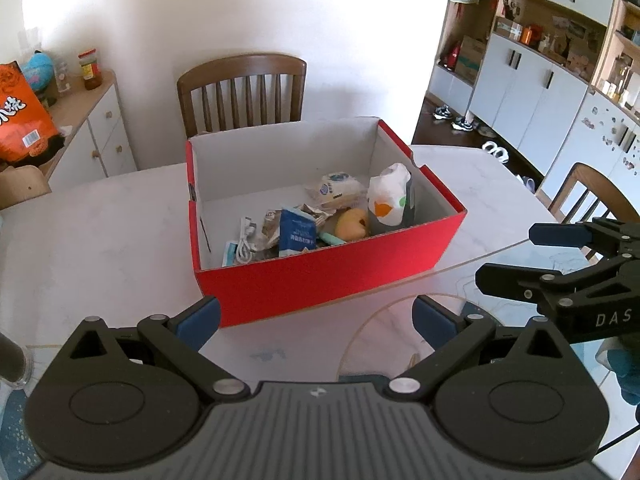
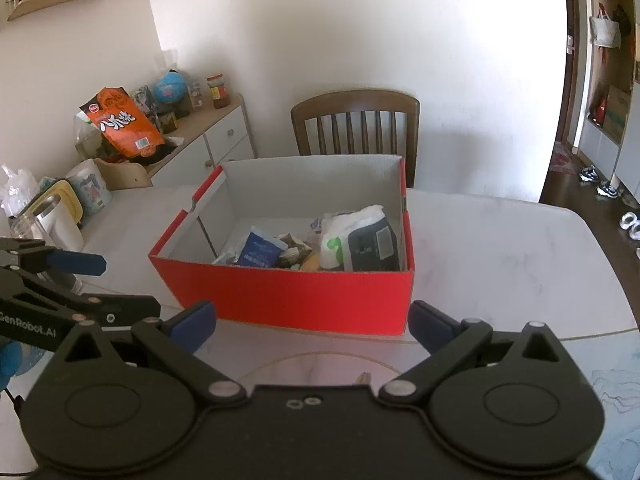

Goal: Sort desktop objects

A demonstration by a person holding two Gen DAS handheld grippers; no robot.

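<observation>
A red cardboard box [image 1: 320,276] [image 2: 288,300] with a white inside stands on the pale marble table [image 1: 100,240] [image 2: 500,264]. In it lie a blue snack packet [image 1: 294,232] [image 2: 258,254], a white cable [image 1: 246,242], a yellow round item [image 1: 352,224], a white tissue pack [image 1: 388,196] [image 2: 344,236] and a dark device [image 2: 374,246]. My left gripper [image 1: 316,316] hovers open just before the box's near wall, nothing between its fingers. My right gripper [image 2: 312,320] is open too, close to the box's front. Each gripper shows in the other's view, right gripper [image 1: 508,256] and left gripper [image 2: 128,284].
A wooden chair [image 1: 242,92] [image 2: 356,124] stands behind the table. A white sideboard [image 1: 100,120] [image 2: 208,140] at the left carries an orange bag [image 2: 124,122], a globe [image 2: 170,88] and a jar [image 2: 218,92]. A white kettle [image 2: 52,220] stands at the table's left edge. Another chair [image 1: 592,192] is at the right.
</observation>
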